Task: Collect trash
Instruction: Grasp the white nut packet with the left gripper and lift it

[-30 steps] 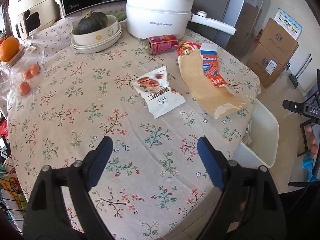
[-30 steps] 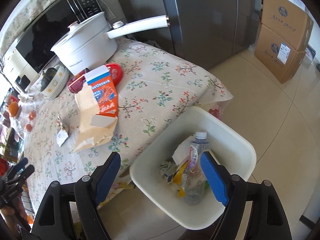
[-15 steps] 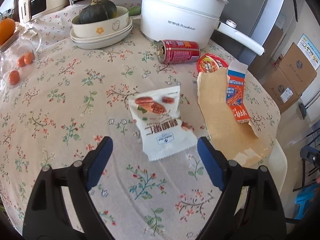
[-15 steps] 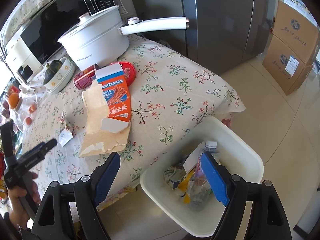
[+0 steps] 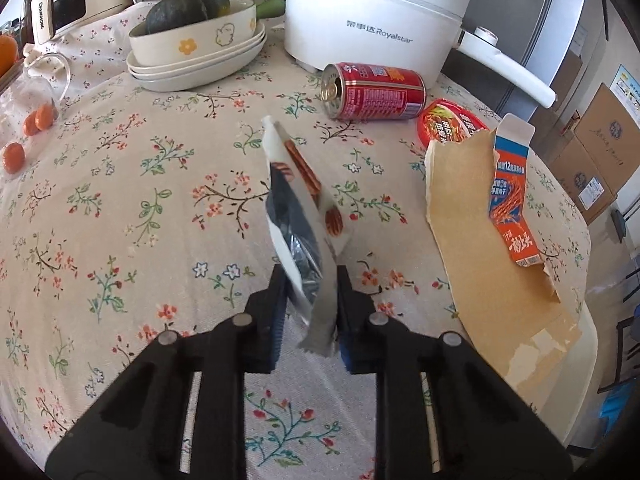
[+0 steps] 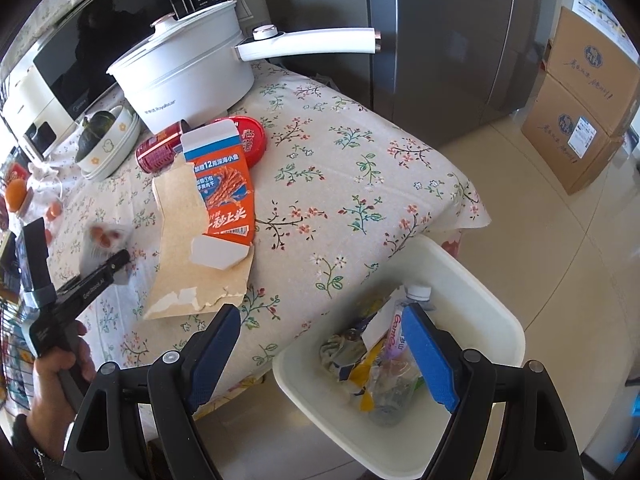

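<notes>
A white snack wrapper (image 5: 304, 216) with nut pictures stands crumpled upright between the jaws of my left gripper (image 5: 310, 280), which are closing and press on its lower end. It looks blurred in the right wrist view, where the wrapper (image 6: 100, 240) sits at the left gripper's tip. On the floral tablecloth (image 5: 120, 200) lie a red can (image 5: 374, 90), a red round lid (image 5: 448, 120) and a torn orange carton (image 5: 512, 200). My right gripper (image 6: 320, 316) hangs open and empty over the table's edge, next to the white bin (image 6: 480, 296) that holds a bottle and wrappers.
A white electric pot (image 5: 380, 12) with a long handle and a bowl holding a dark squash (image 5: 188, 8) stand at the back. Small oranges (image 5: 38, 120) lie at the left. Cardboard boxes (image 6: 584, 112) and a grey fridge (image 6: 440, 40) stand beyond the table.
My left gripper moved forward and down onto the snack wrapper and its jaws came together, folding the flat wrapper upright. The right gripper stayed open and drifted slightly.
</notes>
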